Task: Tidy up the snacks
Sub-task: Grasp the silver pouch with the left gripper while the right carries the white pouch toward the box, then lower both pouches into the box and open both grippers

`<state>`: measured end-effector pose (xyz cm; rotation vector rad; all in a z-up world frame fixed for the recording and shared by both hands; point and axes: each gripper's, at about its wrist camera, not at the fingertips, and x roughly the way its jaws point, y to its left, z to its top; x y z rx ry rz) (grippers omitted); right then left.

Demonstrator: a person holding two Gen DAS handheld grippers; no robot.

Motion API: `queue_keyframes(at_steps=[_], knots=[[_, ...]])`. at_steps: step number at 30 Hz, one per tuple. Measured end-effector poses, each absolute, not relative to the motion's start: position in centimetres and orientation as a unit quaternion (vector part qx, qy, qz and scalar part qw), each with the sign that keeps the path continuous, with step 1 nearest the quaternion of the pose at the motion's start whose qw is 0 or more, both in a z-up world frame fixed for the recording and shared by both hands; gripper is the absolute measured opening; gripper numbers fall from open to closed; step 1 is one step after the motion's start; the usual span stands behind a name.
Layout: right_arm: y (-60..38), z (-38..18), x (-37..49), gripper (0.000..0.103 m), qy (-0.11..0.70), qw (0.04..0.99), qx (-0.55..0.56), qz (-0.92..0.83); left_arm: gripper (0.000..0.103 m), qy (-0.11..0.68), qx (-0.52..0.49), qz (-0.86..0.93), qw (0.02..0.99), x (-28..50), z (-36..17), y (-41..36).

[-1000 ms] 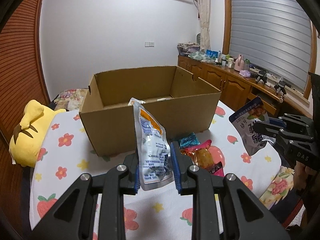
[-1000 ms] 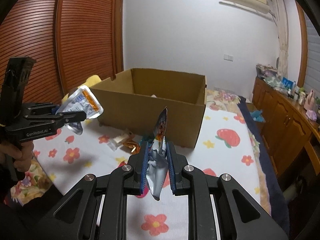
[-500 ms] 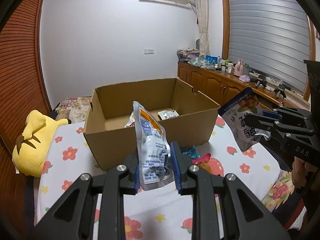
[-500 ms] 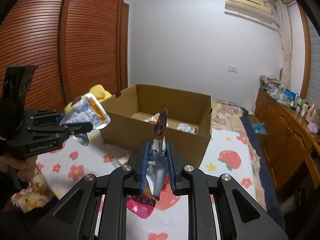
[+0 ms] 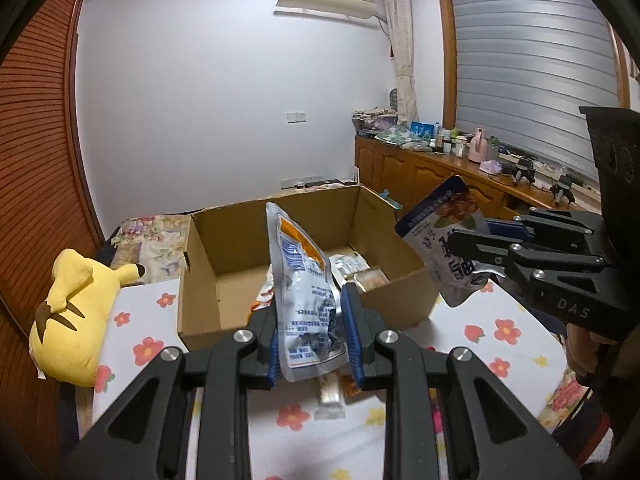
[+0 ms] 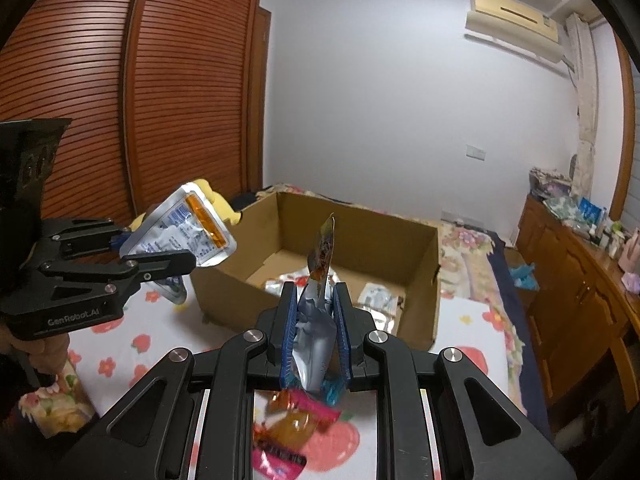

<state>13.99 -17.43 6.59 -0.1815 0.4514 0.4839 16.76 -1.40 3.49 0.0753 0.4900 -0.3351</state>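
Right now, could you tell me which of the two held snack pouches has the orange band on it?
The silver pouch in the left gripper: an orange band runs beside its blue print. The dark-topped pouch in the right gripper shows a food photo instead.

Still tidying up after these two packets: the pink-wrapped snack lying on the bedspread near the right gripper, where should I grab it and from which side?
Probably from above. The pink-wrapped snack lies flat on the bedspread, so close the fingers across its narrow width near the raised middle bulge rather than the thin crimped ends. The picture is blurred there, so its exact outline is unclear.
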Motion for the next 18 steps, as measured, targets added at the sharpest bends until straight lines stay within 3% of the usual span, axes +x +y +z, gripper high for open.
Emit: queue_keyframes(at_steps=[18], knots=[[-16.4,3.6,24.9,0.016,0.279,0.923,-0.118,0.236,0.024,0.269,0.037,-0.15,0.951,23.6,1.8,-0.5]])
